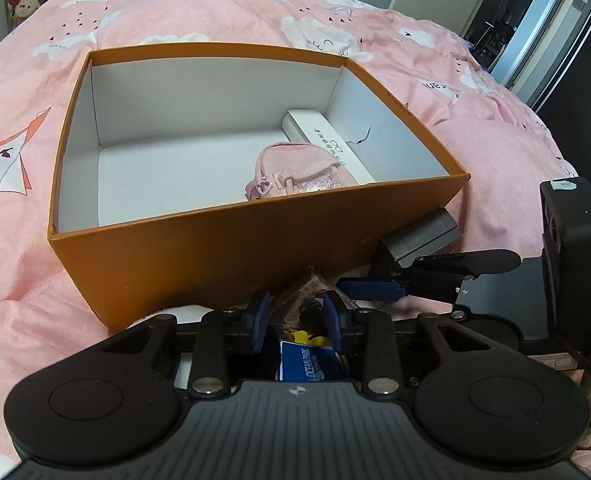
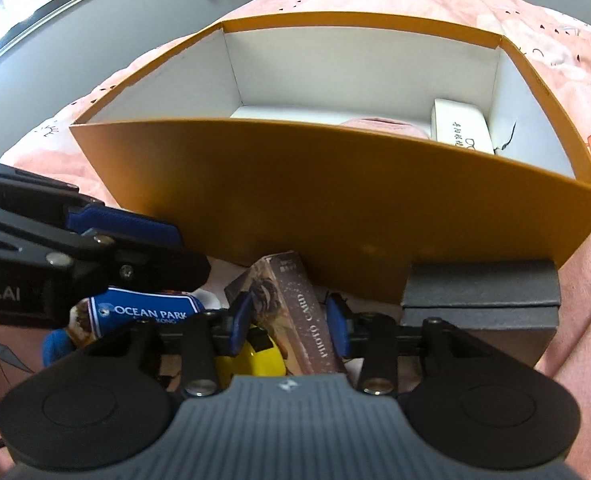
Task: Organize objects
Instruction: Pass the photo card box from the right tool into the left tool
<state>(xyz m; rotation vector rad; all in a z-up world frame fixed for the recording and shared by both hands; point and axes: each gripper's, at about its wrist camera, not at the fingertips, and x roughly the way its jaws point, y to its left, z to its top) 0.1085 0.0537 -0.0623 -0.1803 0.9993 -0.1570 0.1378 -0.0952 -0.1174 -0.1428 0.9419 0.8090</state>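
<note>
Orange box (image 1: pixel 223 248) sits on the pink blanket (image 1: pixel 23 240) w/ a pink pouch (image 1: pixel 295 176) & white case (image 1: pixel 327 144) inside. Your right gripper (image 2: pixel 291 320) is partly open around the photo card pack (image 2: pixel 299 308), can't tell if it's pinched. Left gripper (image 1: pixel 297 318) also partly open by the blue Ocean Park tag (image 2: pixel 143 314), grip unclear.

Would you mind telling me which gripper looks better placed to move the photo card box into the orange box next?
Probably right: the right gripper already straddles the photo card box, while the left gripper sits over the Ocean Park item.
</note>
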